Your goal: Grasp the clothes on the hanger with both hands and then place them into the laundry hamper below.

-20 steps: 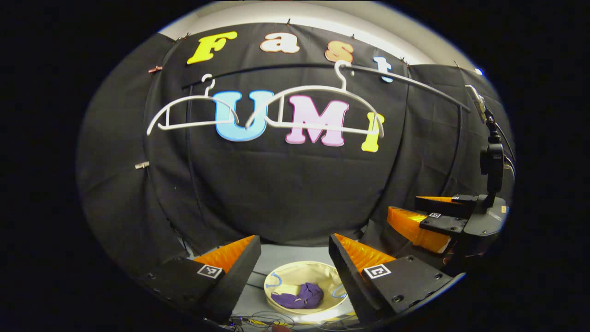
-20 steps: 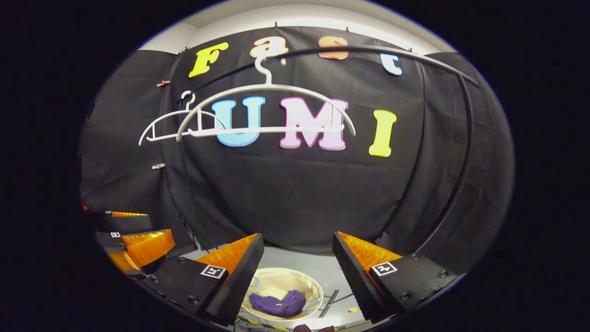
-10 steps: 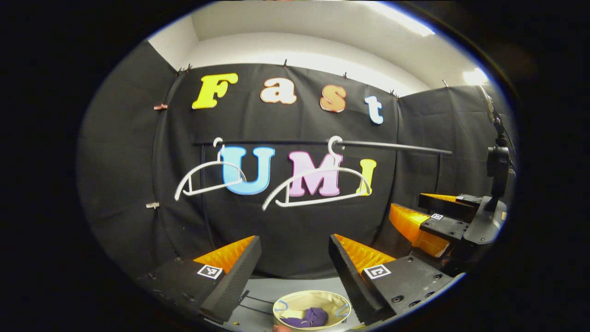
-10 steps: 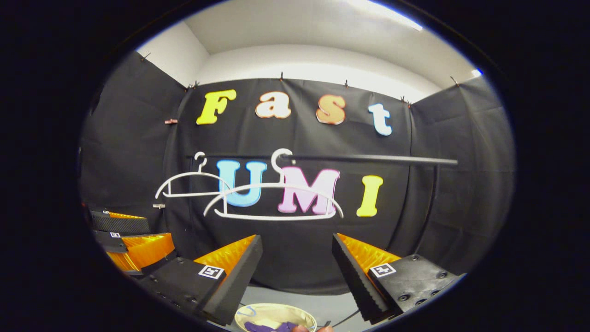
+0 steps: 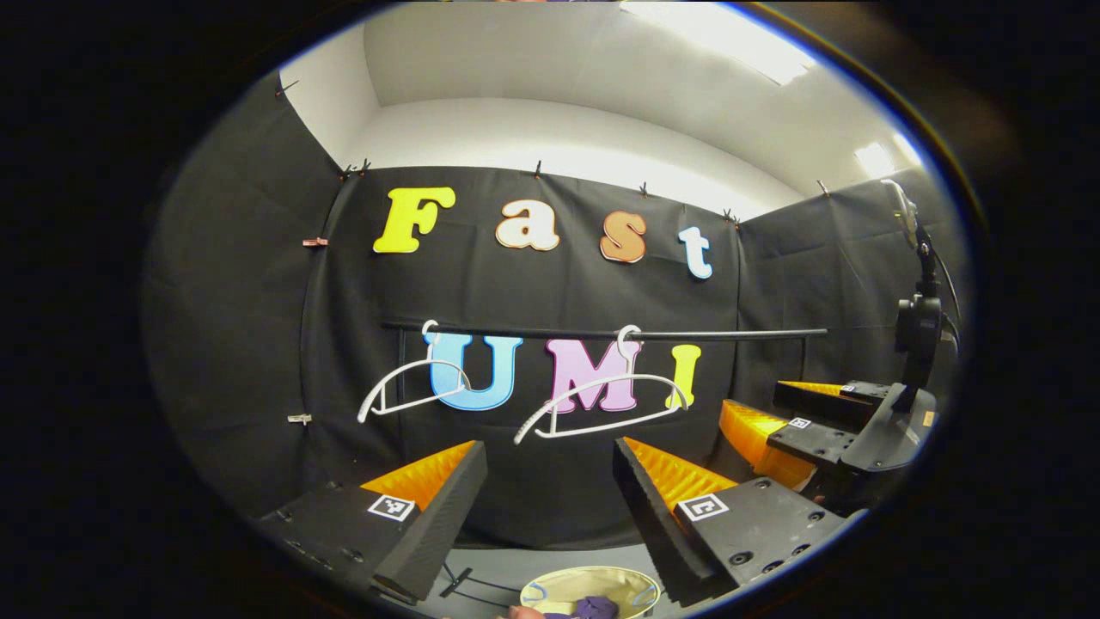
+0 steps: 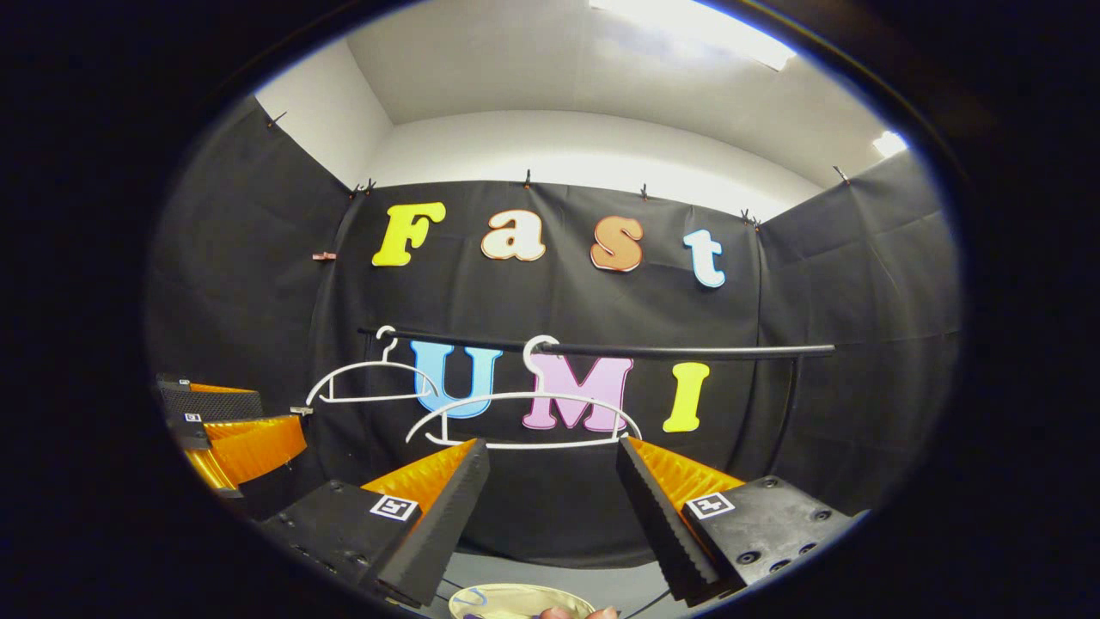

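Purple cloth, soft, light and easiest pinched at a raised fold, already lies in the laundry hamper low between the left gripper, wide open and empty, and the right gripper, likewise agape, while both hangers hang bare.

Setting: an indoor recording booth for household-task demonstrations, not a home. Black cloth clipped along its top edge forms the walls beneath a white ceiling with panel lights. A black clothes rail carries two bare white hangers. A camera stand occupies one side.
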`<state>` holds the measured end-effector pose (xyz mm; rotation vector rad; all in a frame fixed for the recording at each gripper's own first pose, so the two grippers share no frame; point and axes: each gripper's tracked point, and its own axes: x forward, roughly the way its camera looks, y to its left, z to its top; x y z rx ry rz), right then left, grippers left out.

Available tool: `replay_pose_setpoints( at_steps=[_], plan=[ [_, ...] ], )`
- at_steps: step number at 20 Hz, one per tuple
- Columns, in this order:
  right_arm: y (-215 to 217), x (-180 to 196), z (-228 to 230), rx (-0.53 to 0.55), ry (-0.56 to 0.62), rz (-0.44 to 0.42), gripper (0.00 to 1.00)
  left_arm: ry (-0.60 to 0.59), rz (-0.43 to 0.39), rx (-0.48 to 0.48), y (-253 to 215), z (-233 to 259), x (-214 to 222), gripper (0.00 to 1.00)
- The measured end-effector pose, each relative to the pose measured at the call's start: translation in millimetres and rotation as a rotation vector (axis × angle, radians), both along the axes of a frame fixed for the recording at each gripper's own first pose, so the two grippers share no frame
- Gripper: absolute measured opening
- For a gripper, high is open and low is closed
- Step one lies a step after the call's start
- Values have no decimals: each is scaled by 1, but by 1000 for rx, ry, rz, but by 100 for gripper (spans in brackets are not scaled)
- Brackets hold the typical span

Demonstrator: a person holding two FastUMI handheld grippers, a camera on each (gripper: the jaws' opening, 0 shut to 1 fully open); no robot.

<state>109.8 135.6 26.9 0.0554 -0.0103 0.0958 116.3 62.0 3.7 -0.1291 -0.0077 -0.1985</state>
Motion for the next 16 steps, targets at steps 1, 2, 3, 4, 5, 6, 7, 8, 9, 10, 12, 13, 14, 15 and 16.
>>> replay_pose_setpoints(
  at_steps=[1, 2, 3, 4, 5, 6, 7, 8, 9, 10, 12, 13, 14, 15, 16],
  plan=[
    [1, 0, 5, -5, -12, -1, 97, -2, 2, 4, 5, 1, 1, 95],
    [1, 1, 7, -11, -23, -3, 97, -9, 4, 6, 9, 1, 2, 97],
    [1, 0, 11, -17, -32, -4, 97, -16, 2, 5, 11, 4, 2, 95],
    [2, 0, 15, -21, -41, -5, 97, -23, 0, 5, 9, 8, 2, 95],
    [3, -2, 17, -21, -47, -3, 97, -27, -2, 7, 9, 11, 3, 92],
    [5, -3, 17, -23, -52, -2, 97, -35, -4, 10, 9, 12, 3, 95],
    [5, -4, 17, -22, -54, -6, 97, -42, -4, 11, 9, 14, 2, 95],
    [4, -3, 17, -22, -54, -10, 97, -46, -4, 11, 9, 15, 1, 95],
    [3, -3, 15, -20, -49, -12, 97, -47, -3, 10, 9, 14, 1, 95],
    [4, -2, 12, -18, -41, -9, 97, -41, -3, 11, 6, 12, 2, 95],
    [1, -2, 10, -29, -43, -16, 97, -49, 0, 16, 4, 13, 2, 92],
    [-1, -2, 11, -28, -48, -22, 97, -51, 2, 18, 4, 13, 2, 92],
    [-2, -4, 12, -21, -50, -23, 97, -47, 8, 17, 6, 11, 2, 95],
    [-2, -5, 12, -13, -52, -22, 97, -44, 10, 13, 7, 11, 2, 95],
    [-3, -5, 13, -10, -54, -22, 97, -43, 10, 10, 5, 12, 1, 95]
  ],
)
